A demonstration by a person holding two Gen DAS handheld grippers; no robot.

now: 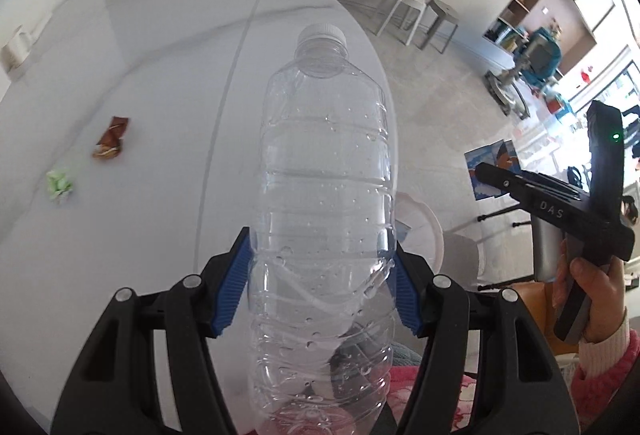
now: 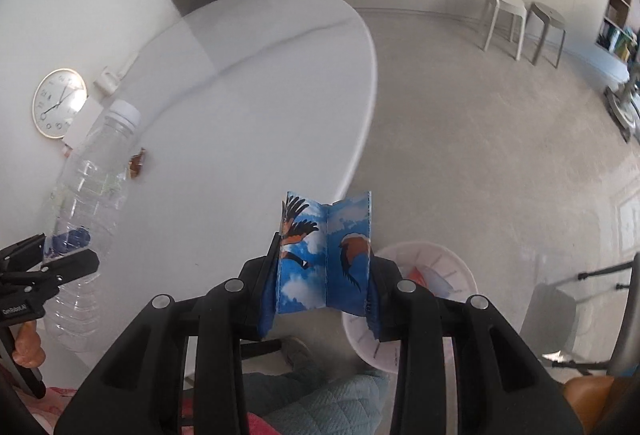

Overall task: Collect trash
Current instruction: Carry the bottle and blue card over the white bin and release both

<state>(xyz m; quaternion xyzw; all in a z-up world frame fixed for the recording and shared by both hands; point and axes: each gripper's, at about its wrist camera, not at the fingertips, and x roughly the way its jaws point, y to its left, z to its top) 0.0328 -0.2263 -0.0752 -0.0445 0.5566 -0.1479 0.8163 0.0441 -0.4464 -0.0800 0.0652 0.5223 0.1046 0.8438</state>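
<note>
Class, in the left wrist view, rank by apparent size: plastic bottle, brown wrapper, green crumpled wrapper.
1. plastic bottle, largest, though nearest the camera.
2-3. brown wrapper and green crumpled wrapper look alike; not ranked.

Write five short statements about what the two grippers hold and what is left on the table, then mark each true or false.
1. The left gripper is shut on a clear plastic bottle. True.
2. The bottle has lost its cap. False: a white cap is on it.
3. The right gripper holds a blue carton printed with birds. True.
4. The white table has nothing left on it. False: a brown wrapper and a green crumpled scrap lie there.
5. The white bin stands on the table. False: it stands on the floor beside it.
</note>
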